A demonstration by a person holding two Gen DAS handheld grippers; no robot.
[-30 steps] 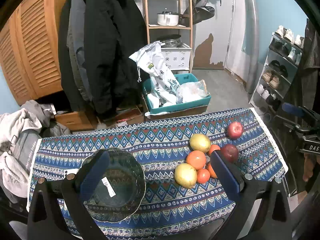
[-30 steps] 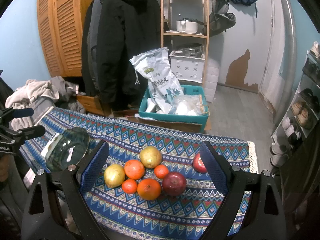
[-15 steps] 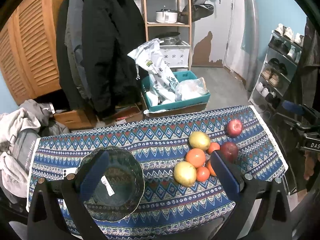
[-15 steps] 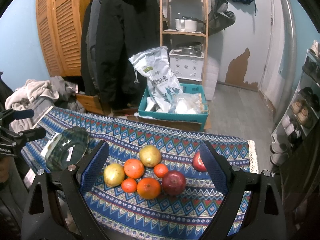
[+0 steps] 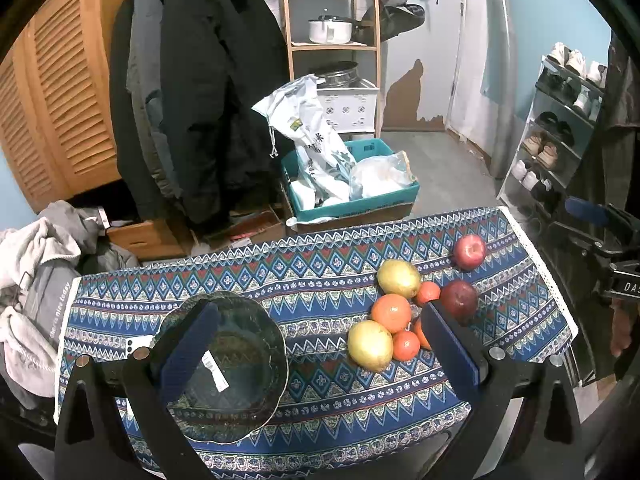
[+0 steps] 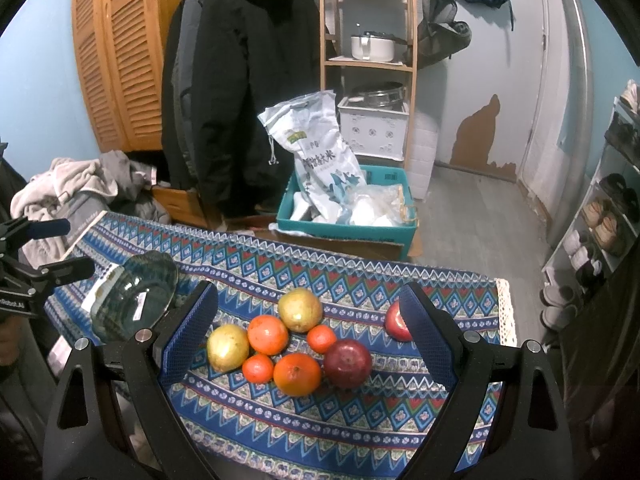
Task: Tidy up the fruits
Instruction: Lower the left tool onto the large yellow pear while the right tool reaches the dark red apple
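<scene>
On a blue patterned cloth (image 5: 320, 280) lies a cluster of fruit: two yellow pears (image 6: 300, 309), two oranges (image 6: 297, 373), two small tangerines (image 6: 258, 368) and a dark red apple (image 6: 347, 364). A brighter red apple (image 5: 469, 251) sits apart near the right edge, half hidden behind a finger in the right wrist view. An empty glass bowl (image 5: 224, 368) with a sticker stands at the left. My left gripper (image 5: 319, 312) is open above the front edge, between the bowl and the fruit. My right gripper (image 6: 308, 294) is open, framing the cluster without touching it.
A white phone (image 5: 136, 346) lies beside the bowl. Behind the table are a teal crate (image 5: 352, 200) with a rice bag, hanging coats (image 5: 192, 100) and a wooden shelf. A shoe rack (image 5: 560, 128) stands right, a clothes pile (image 5: 36, 264) left.
Both views have shifted only slightly. The fruit and the bowl have not moved, and both grippers stay open.
</scene>
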